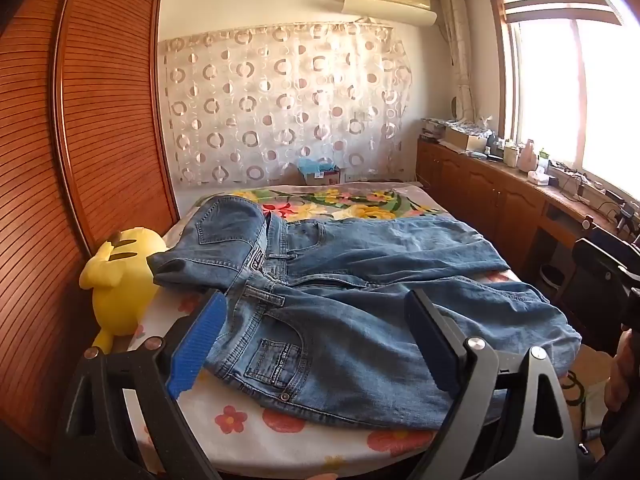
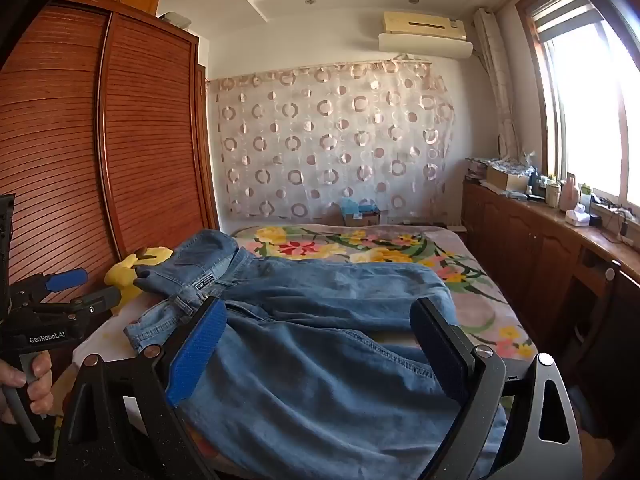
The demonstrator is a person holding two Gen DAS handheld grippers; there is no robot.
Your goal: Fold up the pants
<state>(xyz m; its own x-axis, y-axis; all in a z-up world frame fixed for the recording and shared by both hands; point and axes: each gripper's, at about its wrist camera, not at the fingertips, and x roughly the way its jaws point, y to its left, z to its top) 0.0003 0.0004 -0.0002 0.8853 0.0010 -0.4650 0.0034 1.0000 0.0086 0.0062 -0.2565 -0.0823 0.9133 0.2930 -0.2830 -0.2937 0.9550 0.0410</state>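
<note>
Blue jeans [image 1: 340, 288] lie spread across the bed, waistband to the left, legs running right; part of the waist is flipped back at the far left. My left gripper [image 1: 316, 300] is open and empty, hovering above the hip and pocket area near the bed's front edge. My right gripper [image 2: 320, 308] is open and empty above the jeans' legs [image 2: 320, 344]. The left gripper also shows in the right wrist view [image 2: 84, 290], held in a hand at the left, apart from the jeans.
The bed [image 1: 256, 436] has a floral sheet. A yellow plush toy [image 1: 120, 280] sits at its left edge against a wooden wardrobe [image 1: 80, 140]. A wooden cabinet [image 1: 500, 196] with clutter runs along the right under the window. A box [image 1: 320, 174] stands at the bed's head.
</note>
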